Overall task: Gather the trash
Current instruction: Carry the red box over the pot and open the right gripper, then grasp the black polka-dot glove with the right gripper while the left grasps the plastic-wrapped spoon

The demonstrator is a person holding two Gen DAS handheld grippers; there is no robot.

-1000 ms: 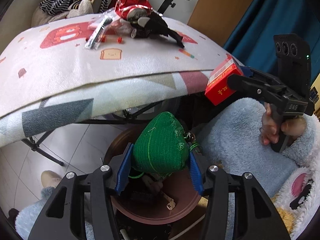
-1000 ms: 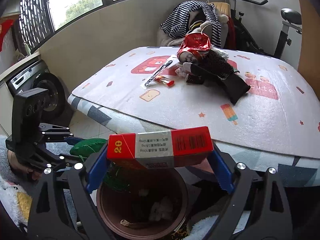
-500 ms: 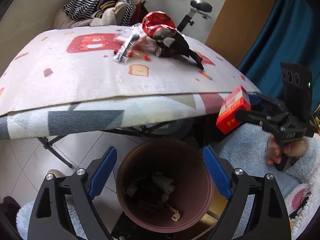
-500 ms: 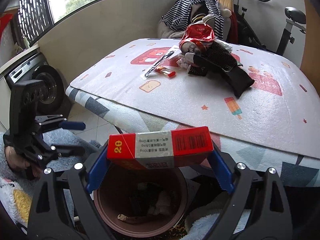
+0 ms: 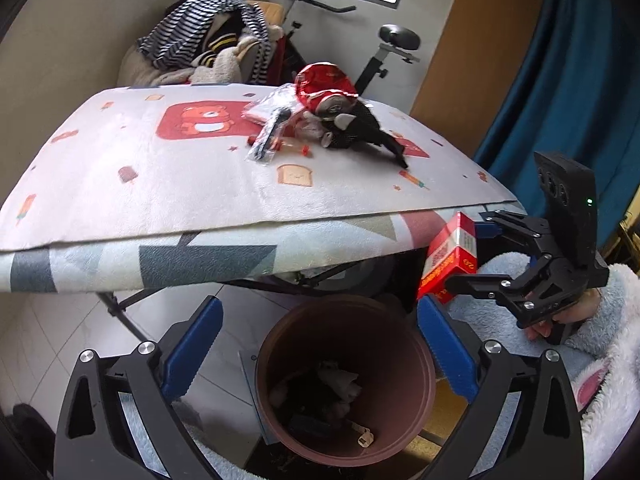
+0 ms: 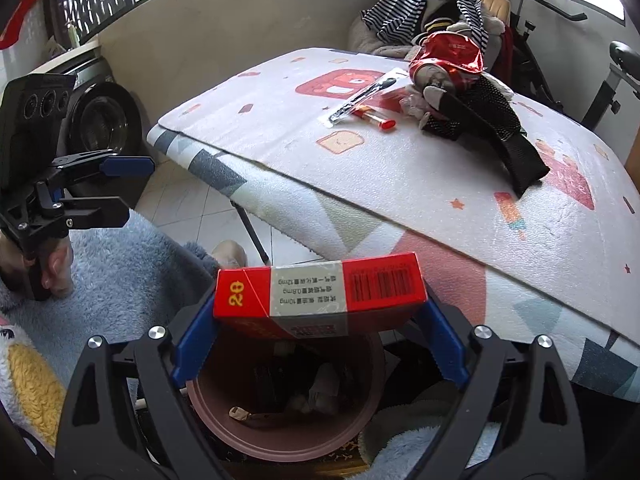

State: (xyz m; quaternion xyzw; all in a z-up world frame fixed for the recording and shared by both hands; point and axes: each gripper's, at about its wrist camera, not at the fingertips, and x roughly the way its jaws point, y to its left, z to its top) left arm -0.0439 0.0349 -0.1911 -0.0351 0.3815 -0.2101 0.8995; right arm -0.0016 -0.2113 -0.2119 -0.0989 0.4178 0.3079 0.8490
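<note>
Pinching the red carton [image 6: 318, 300] end-to-end, right gripper [image 6: 320, 330] above the bin [image 6: 280, 436] (light, crushable); left gripper [image 5: 318, 344] jaws just opened, empty.

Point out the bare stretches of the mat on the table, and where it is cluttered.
The mat is bare from its near edge up to the toast print, and leftward past the bear print. Clutter sits at the far right: red foil bag, black cloth, wrapped pen, red-capped tube.
</note>
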